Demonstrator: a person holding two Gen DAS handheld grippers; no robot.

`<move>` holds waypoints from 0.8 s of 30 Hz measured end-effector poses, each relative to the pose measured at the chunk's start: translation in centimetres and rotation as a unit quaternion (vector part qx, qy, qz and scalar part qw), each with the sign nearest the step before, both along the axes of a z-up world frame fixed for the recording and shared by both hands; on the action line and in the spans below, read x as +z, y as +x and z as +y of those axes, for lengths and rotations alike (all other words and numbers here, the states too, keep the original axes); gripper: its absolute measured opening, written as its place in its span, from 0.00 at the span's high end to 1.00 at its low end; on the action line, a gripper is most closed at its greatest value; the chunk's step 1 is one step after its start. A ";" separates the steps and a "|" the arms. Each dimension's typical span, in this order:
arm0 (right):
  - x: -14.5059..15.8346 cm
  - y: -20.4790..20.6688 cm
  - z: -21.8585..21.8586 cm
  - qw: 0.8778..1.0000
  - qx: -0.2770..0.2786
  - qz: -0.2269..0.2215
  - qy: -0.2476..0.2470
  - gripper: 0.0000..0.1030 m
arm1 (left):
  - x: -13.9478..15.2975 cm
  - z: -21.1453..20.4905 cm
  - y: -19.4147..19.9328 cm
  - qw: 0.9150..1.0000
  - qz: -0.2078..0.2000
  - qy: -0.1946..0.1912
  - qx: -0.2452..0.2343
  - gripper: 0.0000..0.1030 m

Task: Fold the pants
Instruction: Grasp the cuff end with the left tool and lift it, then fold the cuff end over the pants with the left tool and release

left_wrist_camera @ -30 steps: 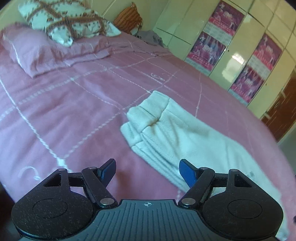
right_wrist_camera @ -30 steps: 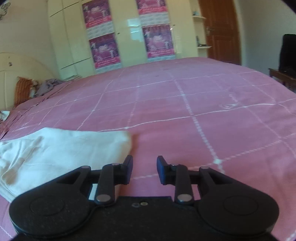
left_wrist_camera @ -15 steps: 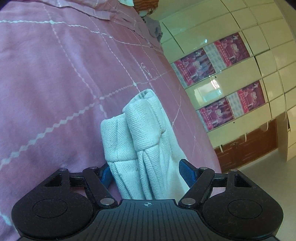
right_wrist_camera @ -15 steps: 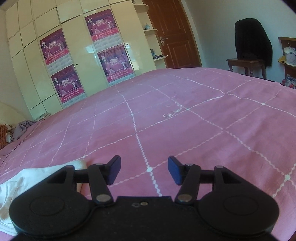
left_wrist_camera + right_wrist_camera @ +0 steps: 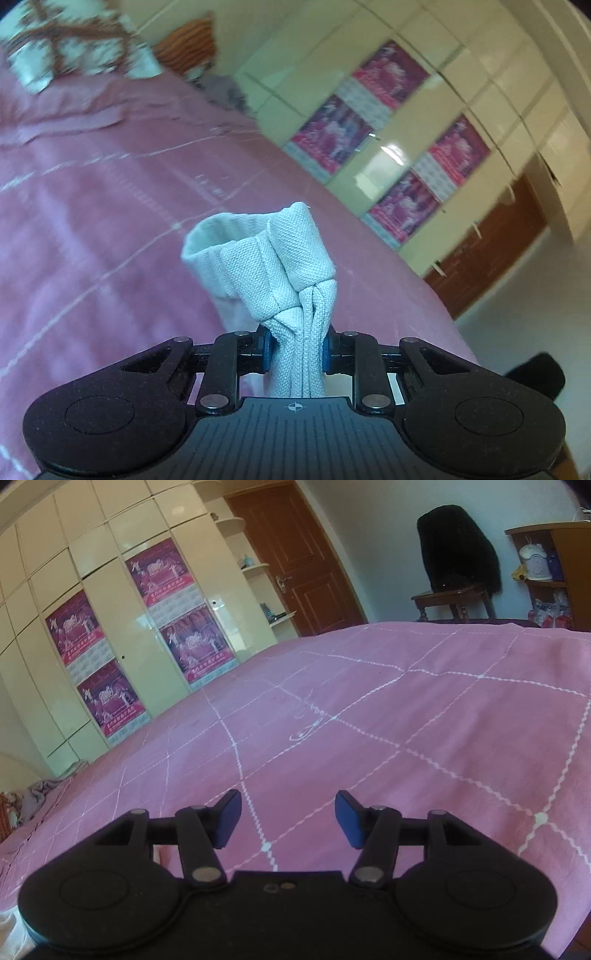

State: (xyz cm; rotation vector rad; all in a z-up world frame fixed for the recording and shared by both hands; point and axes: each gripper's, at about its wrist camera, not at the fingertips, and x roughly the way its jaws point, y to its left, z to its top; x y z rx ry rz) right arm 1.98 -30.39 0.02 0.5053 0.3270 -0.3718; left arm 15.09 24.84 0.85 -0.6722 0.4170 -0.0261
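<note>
The pale grey-white pants (image 5: 273,266) are bunched between the blue pads of my left gripper (image 5: 295,352), which is shut on the folded cloth and holds its end up above the pink bedspread (image 5: 92,221). The rest of the pants is hidden under the gripper body. My right gripper (image 5: 288,821) is open and empty, low over the pink bedspread (image 5: 406,720). A sliver of the white pants (image 5: 9,930) shows at the bottom left corner of the right wrist view.
Pillows (image 5: 66,55) lie at the head of the bed. A cream wardrobe with pink posters (image 5: 122,638) lines the far side. A brown door (image 5: 299,568) and a chair with a dark garment (image 5: 458,557) stand beyond the bed.
My left gripper has shut on the pants and lifted the bunched end off the bed. My right gripper has opened wider and swung right, away from the pants.
</note>
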 end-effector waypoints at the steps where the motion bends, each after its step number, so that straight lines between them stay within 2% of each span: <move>1: -0.1 -0.2 -0.1 1.000 -0.008 -0.004 0.000 0.45 | 1.7 -1.6 0.7 0.999 -0.010 0.026 -0.024 0.77; 3: 0.0 -0.5 -0.5 1.000 -0.019 -0.008 0.002 0.45 | 5.3 -4.9 1.8 0.994 -0.027 0.081 -0.075 0.77; 5: 0.2 -1.3 -1.1 0.999 -0.036 -0.009 0.001 0.43 | 7.8 -8.8 3.3 0.984 -0.040 0.125 -0.121 0.77; 9: 1.0 -3.6 -1.8 0.990 -0.127 0.027 -0.054 0.41 | 9.3 -17.5 5.5 0.954 -0.044 0.212 -0.208 0.77; 11: 1.0 -4.6 -2.0 0.983 -0.161 0.047 -0.080 0.41 | 9.3 -21.9 6.1 0.935 -0.040 0.247 -0.253 0.77; 12: 0.9 -5.0 -2.2 0.979 -0.172 0.056 -0.090 0.38 | 8.9 -23.7 6.2 0.925 -0.038 0.263 -0.271 0.77; 15: 0.4 -5.2 -2.8 0.976 -0.187 0.066 -0.090 0.37 | 8.6 -29.6 5.7 0.889 -0.025 0.321 -0.325 0.77; 18: -0.1 -4.6 -3.1 0.977 -0.181 0.075 -0.080 0.34 | 7.9 -34.4 4.0 0.853 -0.012 0.384 -0.354 0.77; 19: -0.1 -4.6 -2.9 0.978 -0.178 0.074 -0.083 0.32 | 7.8 -35.4 3.5 0.844 -0.016 0.396 -0.360 0.77; 21: 0.0 -4.5 -2.7 0.978 -0.173 0.074 -0.089 0.28 | 7.9 -36.9 1.7 0.835 -0.024 0.400 -0.377 0.77; 24: 0.1 -4.5 -3.0 0.979 -0.170 0.073 -0.086 0.26 | 7.7 -38.8 -0.8 0.811 -0.036 0.427 -0.398 0.77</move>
